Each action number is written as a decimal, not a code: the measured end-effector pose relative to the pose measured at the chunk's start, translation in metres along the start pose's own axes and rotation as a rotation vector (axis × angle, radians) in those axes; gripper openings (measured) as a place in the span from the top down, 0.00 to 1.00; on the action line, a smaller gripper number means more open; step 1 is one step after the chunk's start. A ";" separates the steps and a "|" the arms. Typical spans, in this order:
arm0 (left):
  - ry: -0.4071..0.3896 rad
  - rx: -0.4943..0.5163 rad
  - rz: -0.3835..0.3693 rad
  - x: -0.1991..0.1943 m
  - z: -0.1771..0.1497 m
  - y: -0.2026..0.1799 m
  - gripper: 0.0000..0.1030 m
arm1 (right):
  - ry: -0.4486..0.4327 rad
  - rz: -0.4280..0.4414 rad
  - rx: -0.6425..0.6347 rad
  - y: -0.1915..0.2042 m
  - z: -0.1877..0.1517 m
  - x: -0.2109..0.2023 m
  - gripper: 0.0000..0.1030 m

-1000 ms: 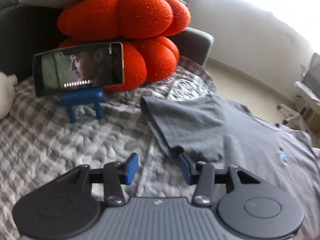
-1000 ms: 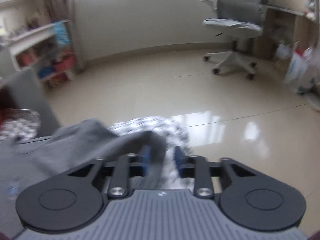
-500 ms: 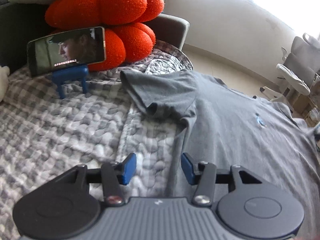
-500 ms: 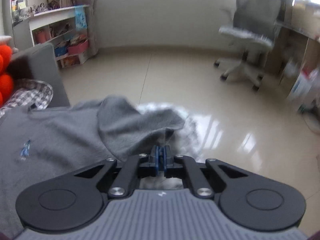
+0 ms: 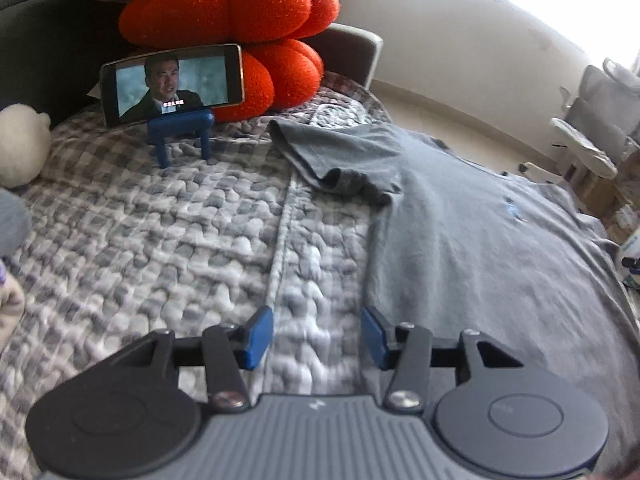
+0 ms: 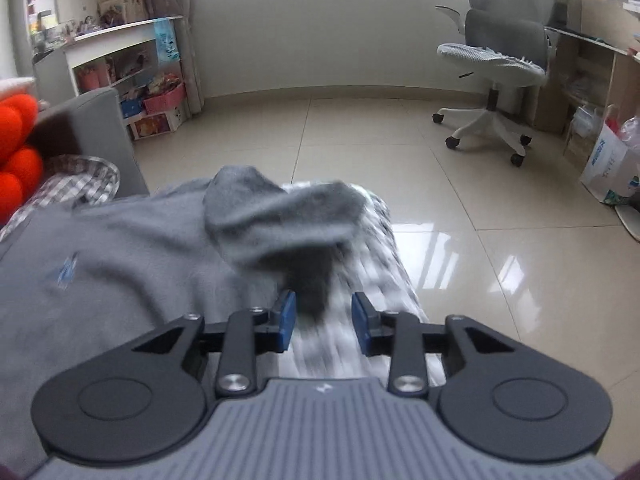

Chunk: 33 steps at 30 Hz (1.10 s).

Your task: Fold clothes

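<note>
We see the left gripper (image 5: 317,336) with its blue pads spread wide and nothing between them, held low and tilted down over the grey checked blanket (image 5: 160,240); its right pad sits just at the side edge of the grey T-shirt (image 5: 480,248), though blur keeps us from telling whether it touches the cloth. Ahead of those jaws the shirt lies spread flat on the blanket, front up with a small blue logo (image 5: 514,210), and its near sleeve (image 5: 344,156) is stretched out to the far left with a small crease at the cuff. Beyond the sleeve, farther ahead and to the left, a phone (image 5: 172,80) with a lit screen rests on a blue stand (image 5: 180,132), leaning against two stacked orange cushions (image 5: 240,20); a white plush toy (image 5: 20,144) sits at the far left. The right gripper (image 6: 323,326) is also parted, its pads apart with a dark fold of the shirt's other sleeve (image 6: 280,216) hanging just ahead of and between them; the sleeve is bunched and raised, and motion blur leaves contact unclear. Past it we see the tiled floor (image 6: 400,140), an office chair (image 6: 496,68) ahead to the right, and shelves (image 6: 120,60) crowded with small items ahead to the left.
</note>
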State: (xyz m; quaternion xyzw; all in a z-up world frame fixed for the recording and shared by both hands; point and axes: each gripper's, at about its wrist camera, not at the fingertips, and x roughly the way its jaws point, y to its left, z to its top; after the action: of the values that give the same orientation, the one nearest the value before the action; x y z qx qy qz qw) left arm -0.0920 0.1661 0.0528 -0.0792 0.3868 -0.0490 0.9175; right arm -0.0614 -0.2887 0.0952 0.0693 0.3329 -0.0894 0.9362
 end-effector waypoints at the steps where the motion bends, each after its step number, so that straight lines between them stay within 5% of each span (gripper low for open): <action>1: 0.000 0.010 -0.008 -0.007 -0.004 -0.001 0.51 | 0.005 0.012 0.005 -0.002 -0.011 -0.012 0.66; 9: 0.045 0.039 -0.084 -0.041 -0.042 -0.014 0.51 | 0.045 0.113 0.051 -0.012 -0.094 -0.104 0.66; 16: 0.119 0.032 -0.092 -0.036 -0.071 -0.014 0.53 | 0.080 0.225 0.061 -0.003 -0.133 -0.147 0.66; 19: 0.111 0.059 -0.067 -0.035 -0.076 -0.020 0.65 | 0.102 0.266 0.049 0.002 -0.143 -0.151 0.66; 21: 0.110 0.063 -0.057 -0.035 -0.076 -0.022 0.91 | 0.128 0.275 0.041 0.011 -0.150 -0.148 0.69; 22: 0.113 0.063 -0.050 -0.034 -0.075 -0.022 0.95 | 0.140 0.271 0.030 0.016 -0.153 -0.146 0.74; 23: 0.113 0.064 -0.046 -0.036 -0.075 -0.023 0.97 | 0.145 0.252 0.003 0.022 -0.155 -0.145 0.91; 33: 0.106 0.006 -0.083 -0.051 -0.069 -0.009 0.98 | 0.109 0.276 -0.057 0.040 -0.146 -0.164 0.93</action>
State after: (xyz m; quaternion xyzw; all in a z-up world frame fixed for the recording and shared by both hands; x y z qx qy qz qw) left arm -0.1775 0.1577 0.0429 -0.0897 0.4311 -0.0925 0.8931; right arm -0.2675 -0.2020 0.0899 0.0928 0.3728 0.0535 0.9217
